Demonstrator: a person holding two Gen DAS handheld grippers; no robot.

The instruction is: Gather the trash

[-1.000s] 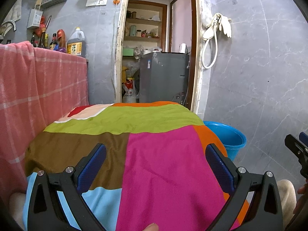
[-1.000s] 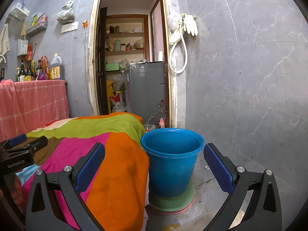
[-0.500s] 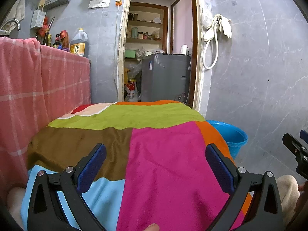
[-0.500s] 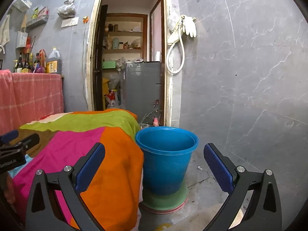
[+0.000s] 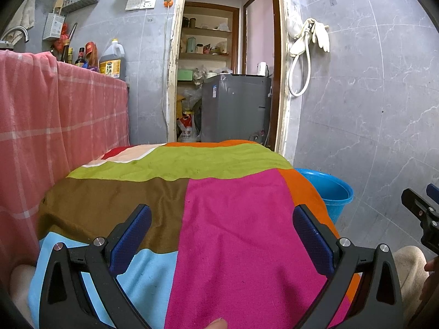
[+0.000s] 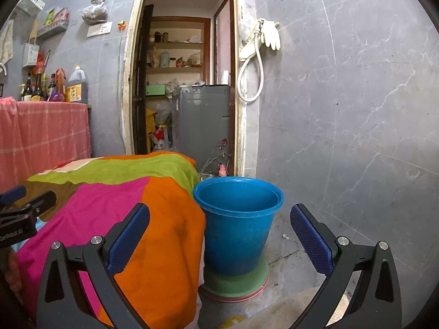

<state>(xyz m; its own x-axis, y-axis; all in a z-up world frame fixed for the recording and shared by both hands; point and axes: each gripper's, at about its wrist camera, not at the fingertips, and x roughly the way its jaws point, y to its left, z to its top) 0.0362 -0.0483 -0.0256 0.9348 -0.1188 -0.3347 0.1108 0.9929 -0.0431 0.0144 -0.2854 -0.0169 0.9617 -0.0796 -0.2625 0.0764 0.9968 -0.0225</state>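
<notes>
Largest thing in front of me is the table (image 5: 219, 164), draped in a patchwork cloth (image 5: 233, 233) of pink, green, brown, orange and light blue; I find no trash lying on its top in either view. Just beside its right corner stands the blue bucket (image 6: 238, 230), upright on a green base, mouth open, and what I see of its inside looks empty; I judge this to be the bin for the task. It looks like thin plastic, light and fairly stiff, likely slick at the wall, so I would take it by the rolled rim rather than squeeze the side. On the floor to the right of the bucket lies a small white scrap (image 6: 284, 236), the only likely trash I can make out; too small to tell the material, probably light and crushable, a fingertip pinch from above. My left hand-held gripper (image 5: 222, 235) hovers over the pink patch, jaws spread wide, holding nothing. My right hand-held gripper (image 6: 219, 235) faces the bucket, also spread wide and empty.
</notes>
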